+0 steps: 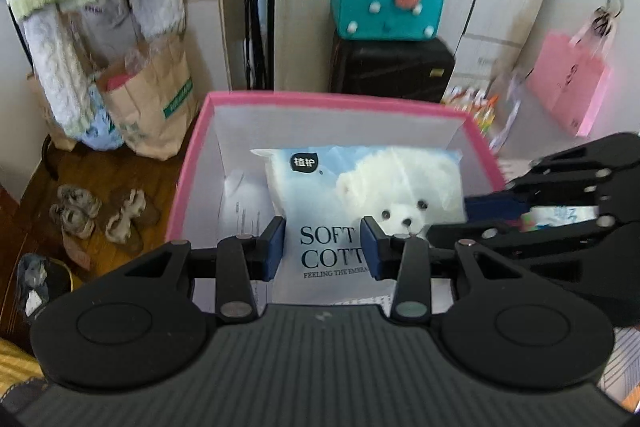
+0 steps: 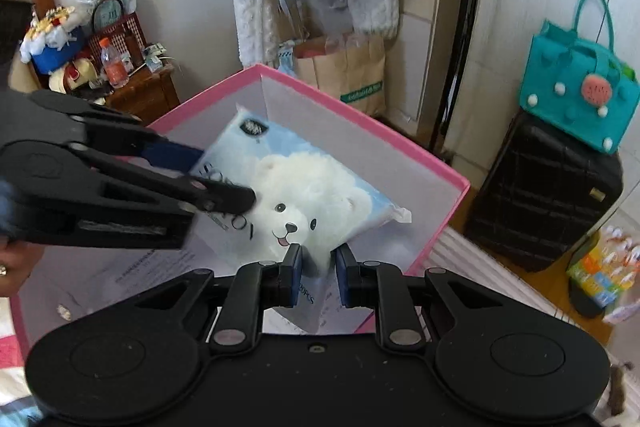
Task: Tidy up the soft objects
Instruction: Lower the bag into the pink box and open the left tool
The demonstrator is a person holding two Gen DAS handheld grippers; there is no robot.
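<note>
A pale blue tissue pack [image 1: 360, 195] showing a white bear is hanging over a pink box [image 1: 188, 179], both grippers, left [image 1: 324, 247] and right [image 2: 318, 275], clamping its edges.

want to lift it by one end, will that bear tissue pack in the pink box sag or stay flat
The tissue pack is probably light and squashy: its plastic wrap looks puffed, with soft rounded edges. Held by one end it would likely droop somewhat. The glossy film may slip, so pinching the crimped seam seems safer. It lies tilted inside the pink box.
</note>
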